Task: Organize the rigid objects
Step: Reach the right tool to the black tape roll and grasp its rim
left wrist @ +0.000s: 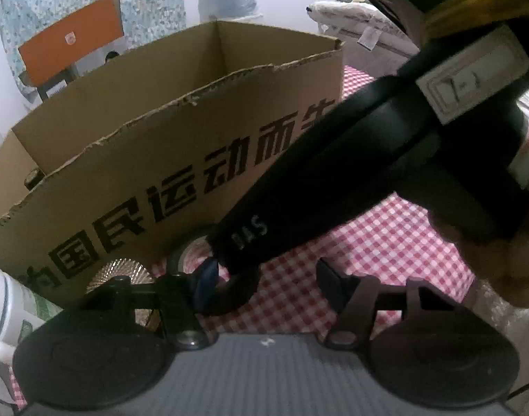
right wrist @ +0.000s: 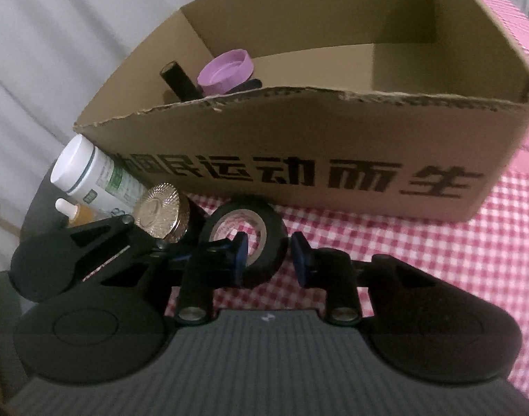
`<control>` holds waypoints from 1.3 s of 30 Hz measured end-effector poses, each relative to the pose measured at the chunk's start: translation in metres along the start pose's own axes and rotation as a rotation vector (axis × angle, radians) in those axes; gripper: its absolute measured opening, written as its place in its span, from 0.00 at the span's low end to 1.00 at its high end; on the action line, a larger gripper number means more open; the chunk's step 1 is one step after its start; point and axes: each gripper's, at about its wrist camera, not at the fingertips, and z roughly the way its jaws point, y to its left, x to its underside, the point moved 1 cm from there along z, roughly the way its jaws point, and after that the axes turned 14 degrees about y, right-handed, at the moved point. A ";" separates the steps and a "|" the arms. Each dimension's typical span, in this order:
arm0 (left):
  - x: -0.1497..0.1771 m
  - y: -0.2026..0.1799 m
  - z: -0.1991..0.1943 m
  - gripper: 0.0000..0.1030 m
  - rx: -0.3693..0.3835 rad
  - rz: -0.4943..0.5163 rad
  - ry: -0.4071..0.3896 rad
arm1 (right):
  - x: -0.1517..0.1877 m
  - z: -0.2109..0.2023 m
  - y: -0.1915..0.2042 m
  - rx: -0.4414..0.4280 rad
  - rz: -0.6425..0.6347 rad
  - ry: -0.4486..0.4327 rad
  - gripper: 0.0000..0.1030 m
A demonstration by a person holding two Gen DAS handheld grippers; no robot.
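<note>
A cardboard box with black Chinese lettering stands open on the desk, which is covered with a red-and-white checked cloth. Inside the box, toward its left end, lie a purple lid and a black tube.

Just in front of the box, an upright roll of black tape rests on the cloth. The right gripper has its fingers apart around the roll's right side — the left finger sits inside the core, the right finger just outside the rim, not visibly pressing.

Left of the tape, near the box's front left corner, lie a jar with a ribbed gold lid, a white bottle with a green label and a small dropper bottle.

The left gripper also faces the box front, fingers apart and holding nothing; the right gripper's black body crosses its view diagonally.
</note>
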 end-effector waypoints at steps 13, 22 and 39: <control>-0.016 -0.009 0.007 0.63 0.059 0.033 0.016 | 0.007 -0.008 -0.011 0.044 -0.036 -0.010 0.19; -0.026 -0.047 0.008 0.64 0.133 0.115 -0.009 | 0.039 -0.038 -0.047 0.087 0.037 -0.037 0.20; -0.001 -0.003 -0.019 0.66 -0.090 0.004 -0.042 | 0.010 -0.037 -0.013 0.007 -0.042 -0.100 0.24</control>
